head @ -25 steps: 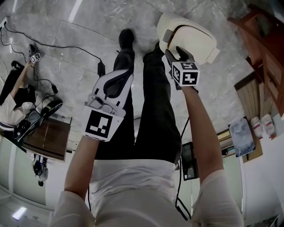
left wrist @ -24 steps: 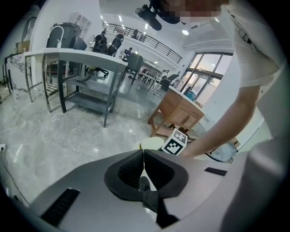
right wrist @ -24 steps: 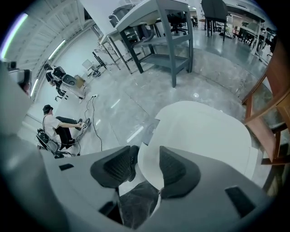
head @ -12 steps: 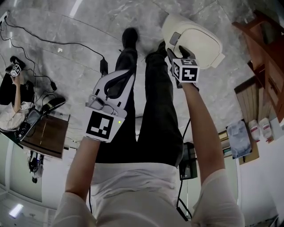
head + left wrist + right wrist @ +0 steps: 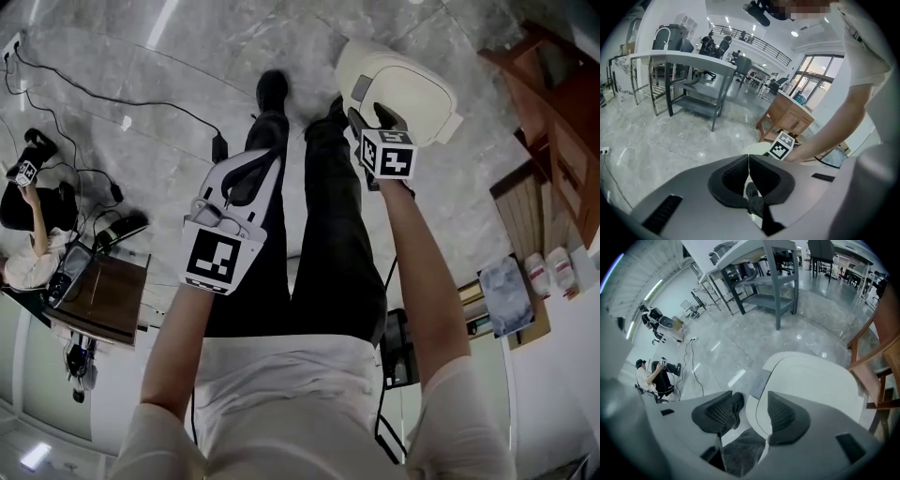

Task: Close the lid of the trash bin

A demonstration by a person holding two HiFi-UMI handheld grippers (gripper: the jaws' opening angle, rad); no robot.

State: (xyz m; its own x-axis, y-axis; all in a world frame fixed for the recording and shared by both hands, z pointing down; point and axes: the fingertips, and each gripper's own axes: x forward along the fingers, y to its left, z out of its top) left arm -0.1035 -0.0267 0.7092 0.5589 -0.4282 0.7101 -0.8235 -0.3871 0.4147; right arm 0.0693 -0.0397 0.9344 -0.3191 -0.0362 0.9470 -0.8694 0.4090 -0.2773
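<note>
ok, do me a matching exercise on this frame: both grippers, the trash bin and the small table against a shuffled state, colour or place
Things:
1. left gripper
2. right gripper
3. trash bin
4. small table

Descriptions:
A. cream, on the floor by the person's shoe
B. jaws together, nothing between them
C. brown, lower left of the head view
D. jaws apart, over the bin's near edge

Pairs: 1-B, 2-D, 3-A, 4-C.

The right gripper's jaws have just been opening; nothing is clamped between them.

Your cream trash bin (image 5: 403, 84) stands upright near the wooden cabinet (image 5: 562, 141), its lid (image 5: 820, 380) lying down flat.
</note>
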